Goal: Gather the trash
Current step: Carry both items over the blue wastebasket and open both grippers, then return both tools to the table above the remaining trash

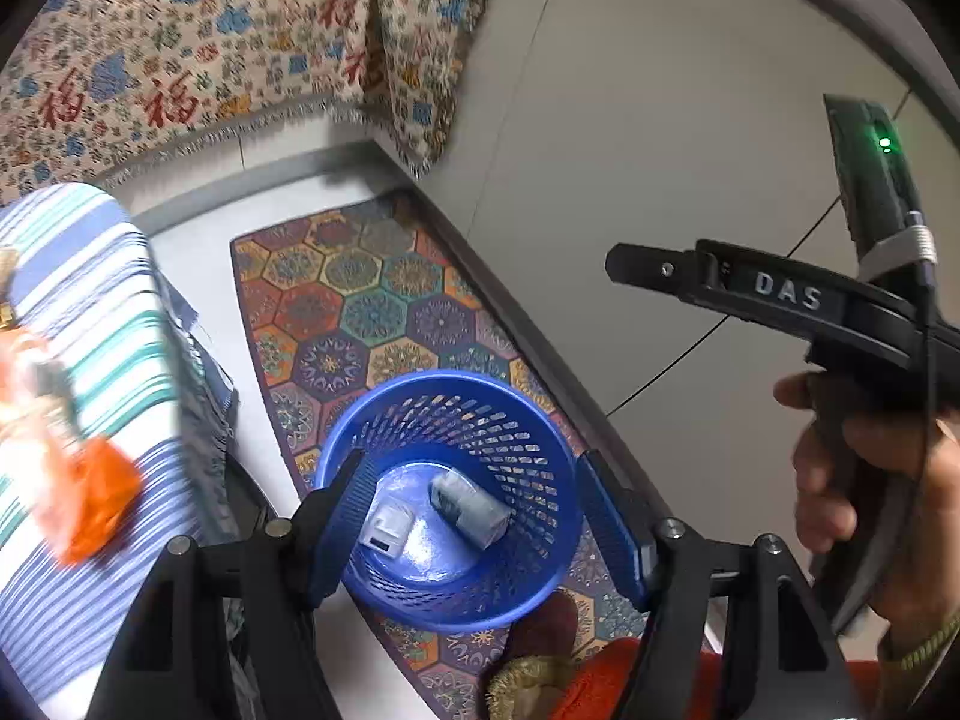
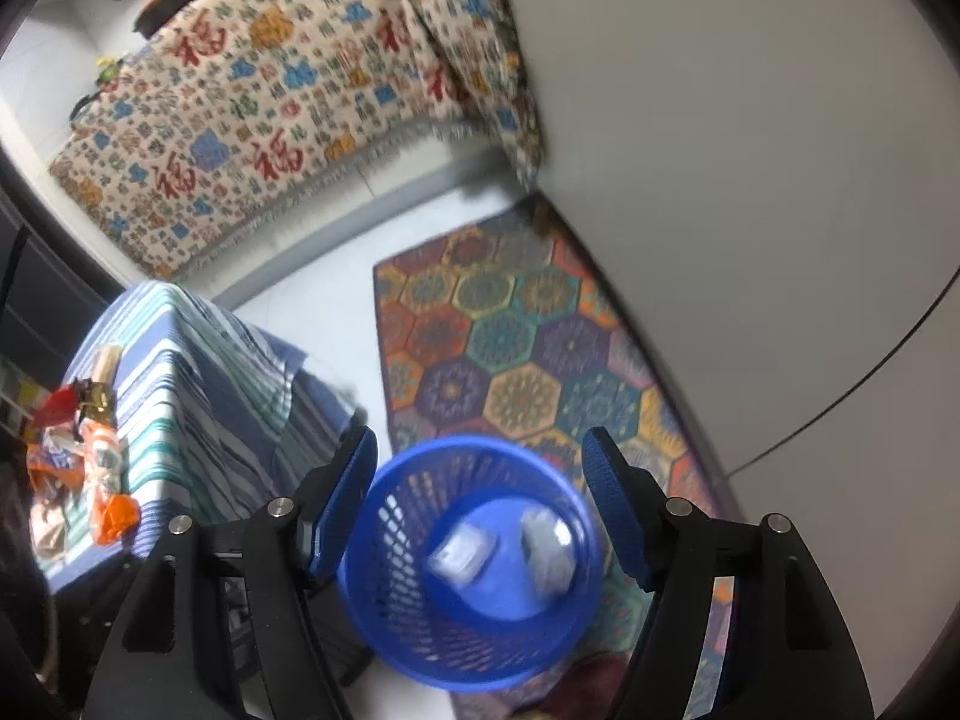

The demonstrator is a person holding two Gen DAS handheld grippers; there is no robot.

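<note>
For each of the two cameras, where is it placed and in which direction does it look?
Left wrist: on the left gripper, looking steeply down into the blue basket; shows its open fingers, and the right hand.
Right wrist: on the right gripper, looking down at the basket; shows only its open fingers.
Shared: basket, hexagon rug, striped cloth.

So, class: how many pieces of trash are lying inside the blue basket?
2. A white box lies left on the floor of the blue basket; a grey-blue carton lies right of it. Nothing else shows through the mesh.
</note>
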